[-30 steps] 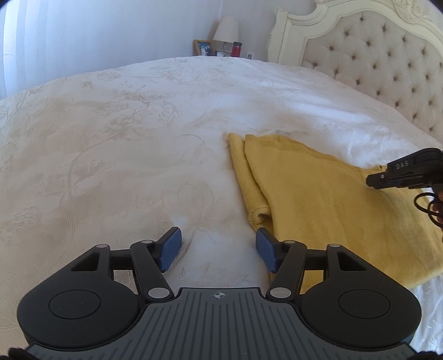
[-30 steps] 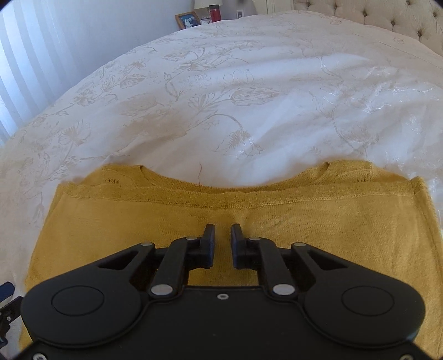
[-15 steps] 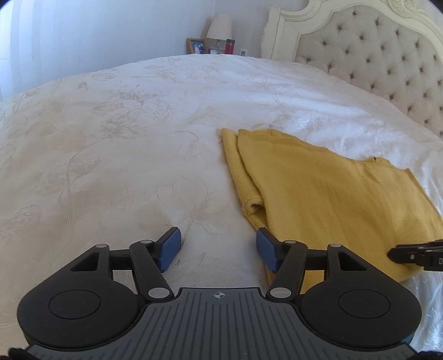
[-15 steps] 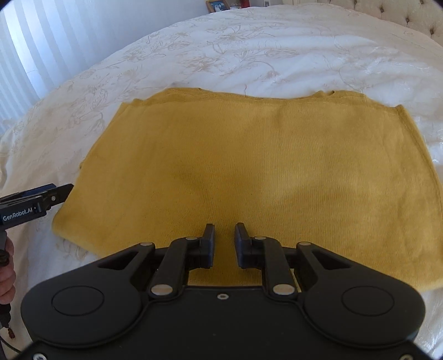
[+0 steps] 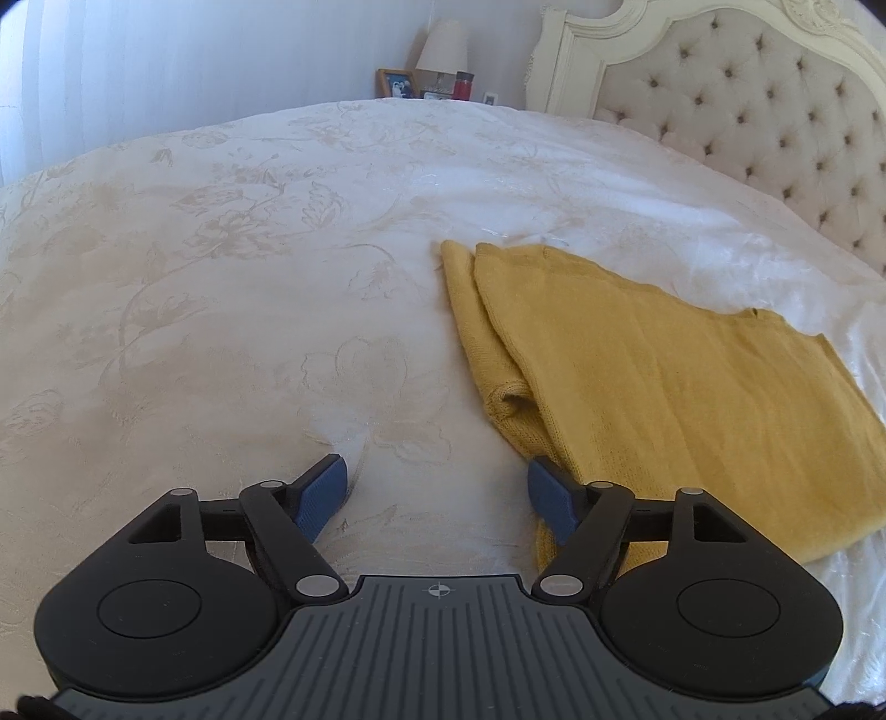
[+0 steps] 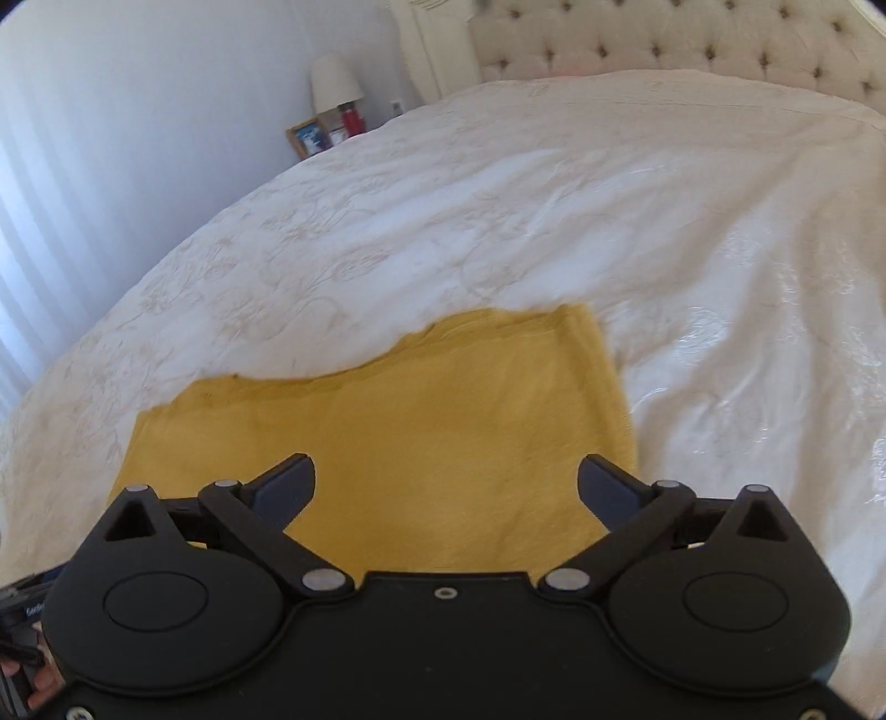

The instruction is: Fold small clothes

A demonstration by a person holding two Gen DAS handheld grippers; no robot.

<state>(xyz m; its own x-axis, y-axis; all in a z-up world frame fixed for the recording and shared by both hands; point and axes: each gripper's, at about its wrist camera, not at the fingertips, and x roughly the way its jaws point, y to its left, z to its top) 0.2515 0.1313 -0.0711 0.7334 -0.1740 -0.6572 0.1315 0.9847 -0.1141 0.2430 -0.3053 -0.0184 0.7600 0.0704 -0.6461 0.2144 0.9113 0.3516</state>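
A mustard-yellow knit garment (image 5: pixel 681 399) lies folded flat on the white bed, with a folded sleeve along its left edge. My left gripper (image 5: pixel 437 493) is open and empty, low over the bedspread just left of the garment's near corner. In the right wrist view the garment (image 6: pixel 432 437) lies straight ahead. My right gripper (image 6: pixel 446 484) is open wide and empty, held above the garment's near part.
The white floral bedspread (image 5: pixel 221 277) covers the whole bed. A tufted cream headboard (image 5: pixel 764 111) stands at the right. A nightstand with a lamp (image 5: pixel 443 47), a photo frame and a red candle is behind the bed. A white curtain hangs at the left.
My right gripper has opened from nearly shut to wide open, pulled back and turned towards the headboard. It has left the left wrist view. My left gripper has stayed open and almost still.
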